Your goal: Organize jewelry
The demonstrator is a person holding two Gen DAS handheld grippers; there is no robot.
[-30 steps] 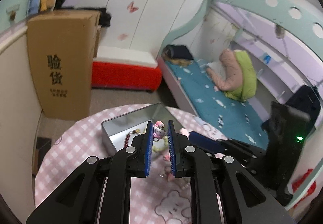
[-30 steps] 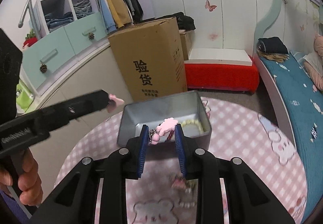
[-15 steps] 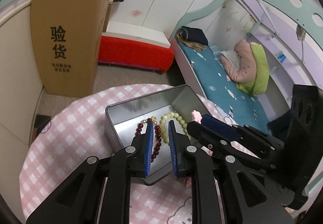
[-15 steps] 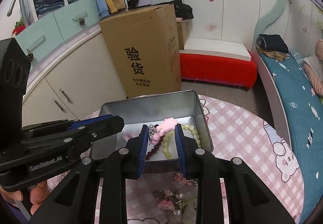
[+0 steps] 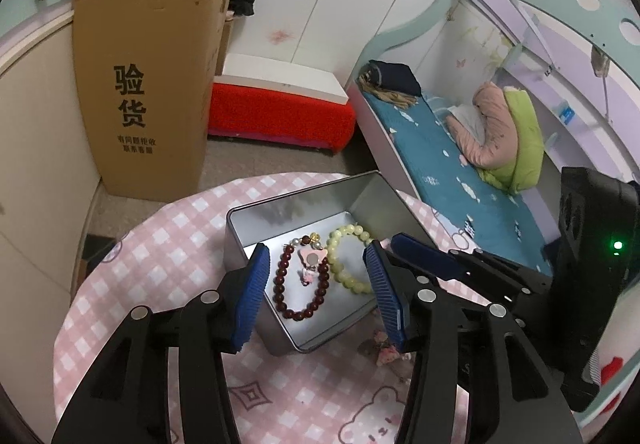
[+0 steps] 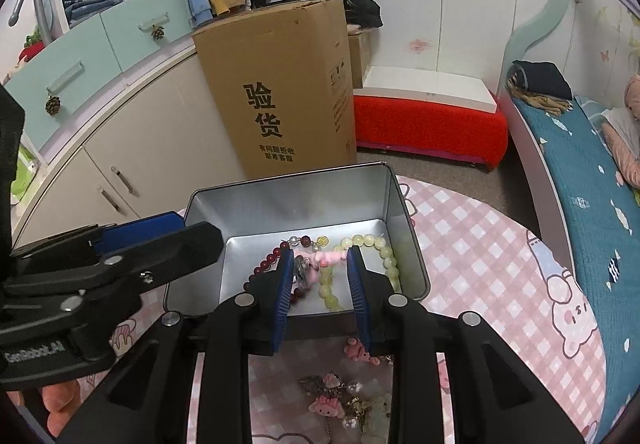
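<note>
Your work surface is a round table (image 6: 480, 244) under a pink-and-white check cloth with cartoon bear prints. On it sits an open silver tin (image 5: 360, 196), near the far edge. Just in front of the tin, a loose cluster of pink charms (image 6: 332, 400) lies on the cloth.

Black gripper frames, silver screws, ribbed blue fingers (image 5: 251, 286).

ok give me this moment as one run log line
left gripper: opening, empty, over tin | pink charm: on red bracelet in tin | right gripper: opening around pink keychain | loose charms: on table
</note>
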